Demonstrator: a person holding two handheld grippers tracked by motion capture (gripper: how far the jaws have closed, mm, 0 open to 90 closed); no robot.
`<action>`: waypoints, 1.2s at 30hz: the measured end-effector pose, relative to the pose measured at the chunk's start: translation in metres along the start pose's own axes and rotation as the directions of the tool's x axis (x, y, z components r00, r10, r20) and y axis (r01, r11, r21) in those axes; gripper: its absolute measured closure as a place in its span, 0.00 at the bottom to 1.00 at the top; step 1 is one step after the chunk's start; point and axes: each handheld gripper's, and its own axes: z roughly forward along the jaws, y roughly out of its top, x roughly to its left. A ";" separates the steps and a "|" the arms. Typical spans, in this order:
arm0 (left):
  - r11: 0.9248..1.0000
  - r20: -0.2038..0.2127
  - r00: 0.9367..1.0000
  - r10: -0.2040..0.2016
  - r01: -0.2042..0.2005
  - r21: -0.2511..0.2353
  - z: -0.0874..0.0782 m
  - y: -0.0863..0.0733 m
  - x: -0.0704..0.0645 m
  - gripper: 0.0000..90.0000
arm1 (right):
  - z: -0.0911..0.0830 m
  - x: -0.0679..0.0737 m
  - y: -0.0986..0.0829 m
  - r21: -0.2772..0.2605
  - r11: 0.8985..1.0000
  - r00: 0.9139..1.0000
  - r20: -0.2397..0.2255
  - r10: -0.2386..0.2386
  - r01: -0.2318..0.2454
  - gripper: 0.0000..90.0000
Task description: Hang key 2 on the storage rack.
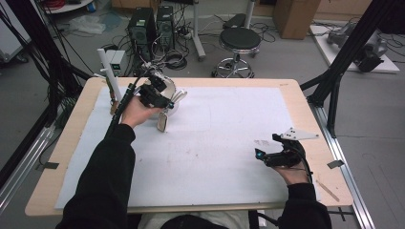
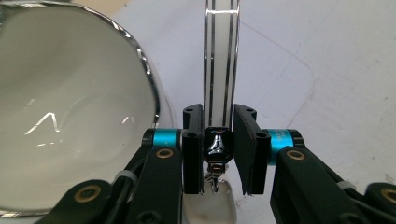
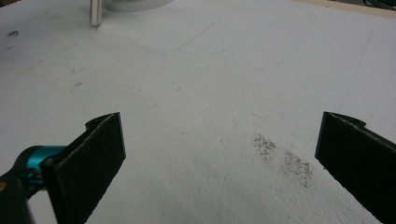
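My left gripper [image 1: 160,98] is at the back left of the white sheet, held above it. In the left gripper view its jaws [image 2: 219,116] are shut on a chrome wire stem [image 2: 220,56] that runs straight ahead. A round white dish-like piece with a chrome rim [image 2: 60,107] fills the space just left of the jaws; from above it appears as [image 1: 173,91]. A small beige tag [image 1: 162,122] hangs under the gripper from a chrome clasp [image 2: 215,147]. My right gripper [image 1: 267,145] rests low at the right of the sheet, open, with bare sheet between its jaws [image 3: 219,140].
A white post on a wooden foot [image 1: 109,76] stands at the table's back left corner. A metal post [image 3: 95,11] shows far ahead in the right gripper view. A dark smudge [image 3: 285,161] marks the sheet [image 1: 215,143]. A stool [image 1: 239,40] and computer towers [image 1: 153,26] stand beyond the table.
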 end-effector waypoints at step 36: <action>0.981 -0.191 0.976 -0.100 0.065 -0.185 -0.143 -0.004 0.038 0.82 | 0.002 0.001 0.001 0.002 1.000 1.000 0.000 -0.003 0.003 0.01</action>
